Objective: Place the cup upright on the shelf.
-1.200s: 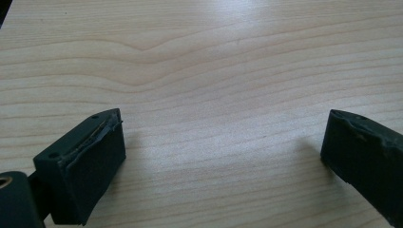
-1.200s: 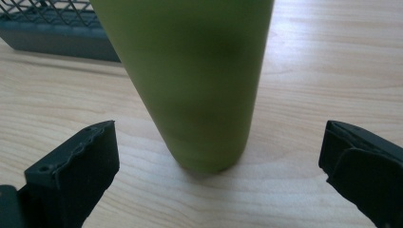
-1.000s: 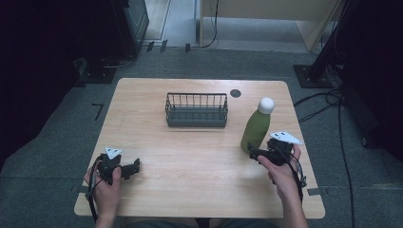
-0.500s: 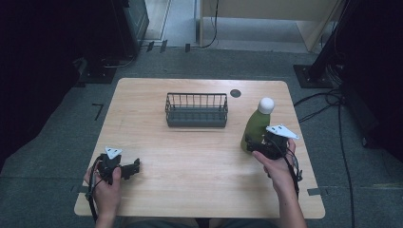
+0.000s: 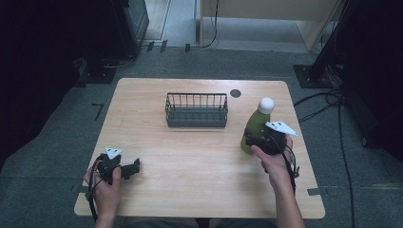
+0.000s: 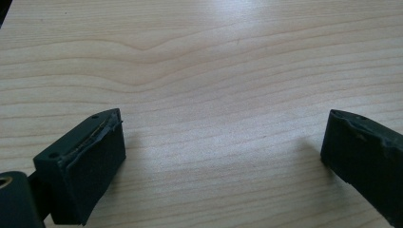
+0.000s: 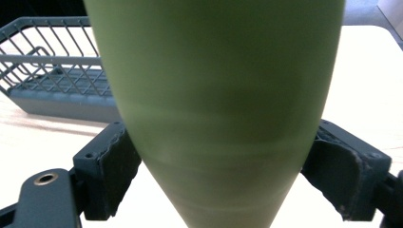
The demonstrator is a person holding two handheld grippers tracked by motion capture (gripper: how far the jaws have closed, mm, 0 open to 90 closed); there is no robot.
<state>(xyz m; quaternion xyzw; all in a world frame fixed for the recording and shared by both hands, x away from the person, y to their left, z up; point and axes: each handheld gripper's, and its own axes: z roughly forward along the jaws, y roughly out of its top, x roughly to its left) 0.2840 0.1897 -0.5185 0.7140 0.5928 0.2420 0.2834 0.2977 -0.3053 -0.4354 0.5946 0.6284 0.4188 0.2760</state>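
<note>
Your right tongs (image 5: 254,137) have just been closing and now clamp the green bottle (image 5: 255,124), which stands upright on the bench (image 5: 199,156) just right of the basket (image 5: 196,110). Your left tongs (image 5: 129,168) rest gaping and empty, well left of the bottle.
</note>
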